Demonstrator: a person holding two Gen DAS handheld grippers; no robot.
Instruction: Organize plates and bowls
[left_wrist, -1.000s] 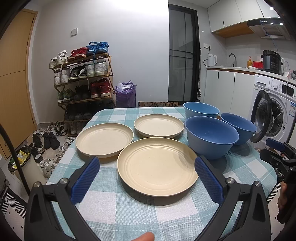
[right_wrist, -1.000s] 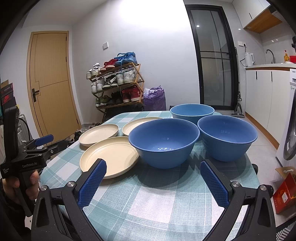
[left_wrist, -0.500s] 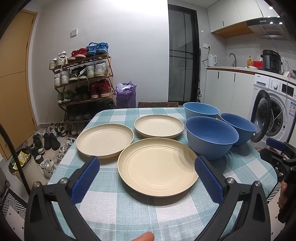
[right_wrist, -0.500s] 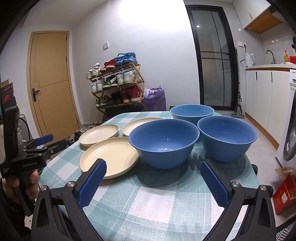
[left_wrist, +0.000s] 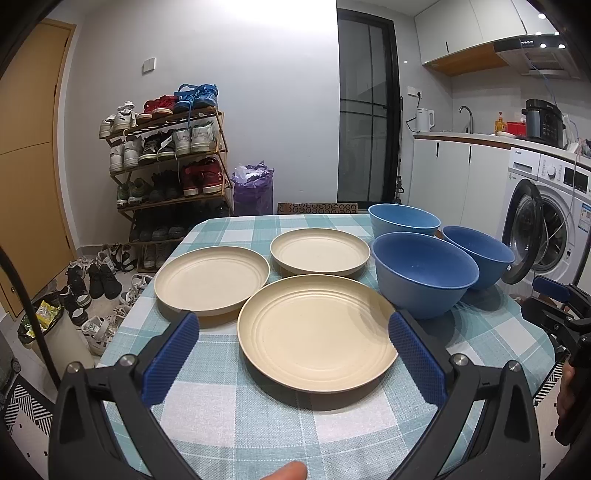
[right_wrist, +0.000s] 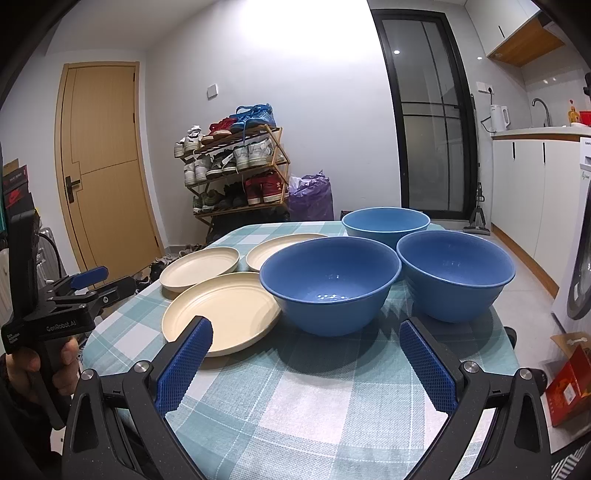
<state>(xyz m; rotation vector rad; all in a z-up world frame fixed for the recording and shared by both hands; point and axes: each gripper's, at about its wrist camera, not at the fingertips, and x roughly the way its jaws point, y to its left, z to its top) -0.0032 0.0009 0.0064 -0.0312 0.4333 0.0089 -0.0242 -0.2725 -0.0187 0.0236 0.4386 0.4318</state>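
Three cream plates (left_wrist: 317, 332), the farthest half hidden behind the nearest bowl (right_wrist: 330, 286).

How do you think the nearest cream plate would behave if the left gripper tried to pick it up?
The nearest plate looks rigid, so it should probably lift without flexing. Its low raised rim gives the left gripper little to pinch, so it might slip. It lies flat on the checked cloth, so it probably slides rather than tips.

3 cream plates (left_wrist: 317, 332) & 3 blue bowls (left_wrist: 424, 275), upright, unstacked.
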